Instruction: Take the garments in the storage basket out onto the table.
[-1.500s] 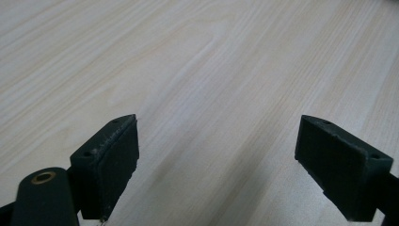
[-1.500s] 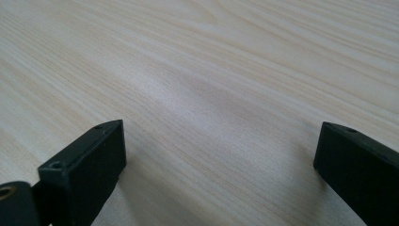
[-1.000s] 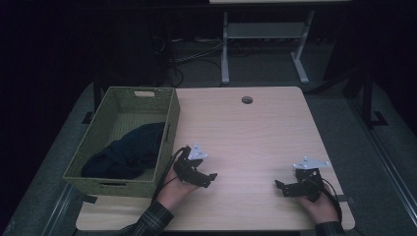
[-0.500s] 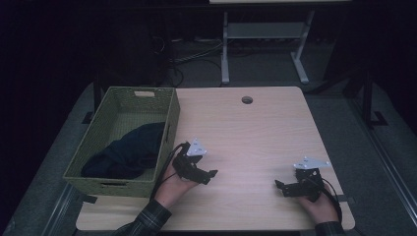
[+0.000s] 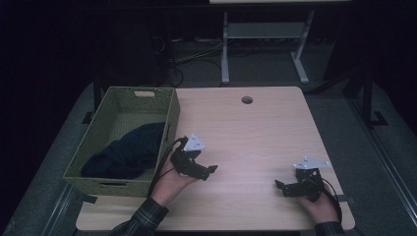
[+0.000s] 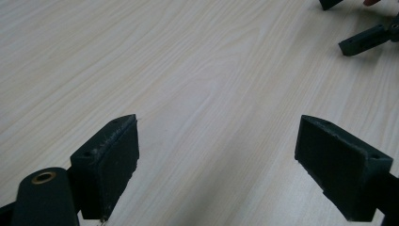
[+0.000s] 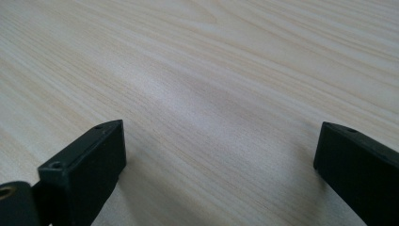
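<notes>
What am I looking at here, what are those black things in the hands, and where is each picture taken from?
A person sits at a wooden table, holding a hand-held gripper in each hand. One picture looks down from above: the left gripper and the right gripper sit over bare wood. The other two come from cameras riding on each gripper, looking along its two black jaws, which stand wide apart and hold nothing. At the table's left stands a green woven basket with dark blue cloth inside.

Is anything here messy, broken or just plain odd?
Nothing stands out. A dark cloth lies bunched in the green basket at the table's left edge. Both the left gripper and the right gripper are open over bare wood.
</notes>
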Motion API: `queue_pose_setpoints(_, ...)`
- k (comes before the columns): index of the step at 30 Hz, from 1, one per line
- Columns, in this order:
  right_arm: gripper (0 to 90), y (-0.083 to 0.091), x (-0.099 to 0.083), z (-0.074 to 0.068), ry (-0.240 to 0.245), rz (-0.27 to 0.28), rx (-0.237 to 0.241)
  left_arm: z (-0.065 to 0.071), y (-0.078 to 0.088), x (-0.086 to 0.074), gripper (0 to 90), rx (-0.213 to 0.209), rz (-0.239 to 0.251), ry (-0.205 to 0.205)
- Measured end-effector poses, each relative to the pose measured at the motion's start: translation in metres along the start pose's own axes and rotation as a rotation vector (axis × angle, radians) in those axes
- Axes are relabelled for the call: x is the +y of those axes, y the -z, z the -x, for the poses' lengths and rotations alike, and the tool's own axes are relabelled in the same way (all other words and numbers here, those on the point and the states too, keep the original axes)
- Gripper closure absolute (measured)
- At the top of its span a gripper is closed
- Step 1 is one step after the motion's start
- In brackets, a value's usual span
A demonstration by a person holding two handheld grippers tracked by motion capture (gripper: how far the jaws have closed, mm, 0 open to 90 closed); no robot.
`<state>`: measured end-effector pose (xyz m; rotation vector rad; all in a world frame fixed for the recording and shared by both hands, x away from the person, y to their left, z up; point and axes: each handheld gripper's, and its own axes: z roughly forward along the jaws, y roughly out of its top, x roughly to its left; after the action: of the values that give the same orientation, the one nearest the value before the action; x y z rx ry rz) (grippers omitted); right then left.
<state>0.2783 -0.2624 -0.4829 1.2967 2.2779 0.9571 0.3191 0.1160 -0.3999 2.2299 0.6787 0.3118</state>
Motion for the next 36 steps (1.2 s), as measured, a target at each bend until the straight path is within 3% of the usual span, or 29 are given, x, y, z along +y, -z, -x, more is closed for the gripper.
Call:
queue_pose_setpoints(20, 2.4, 0.0, 0.0, 0.0, -0.002, 0.0, 0.002, -0.005, 0.013, 0.016, 13.7, -0.027, 0.013, -0.029)
queue_pose_setpoints(36, 2.5, 0.0, 0.0, 0.0, -0.002, 0.001, -0.001, -0.023, 0.031, 0.027, 13.9, -0.047, 0.051, -0.034)
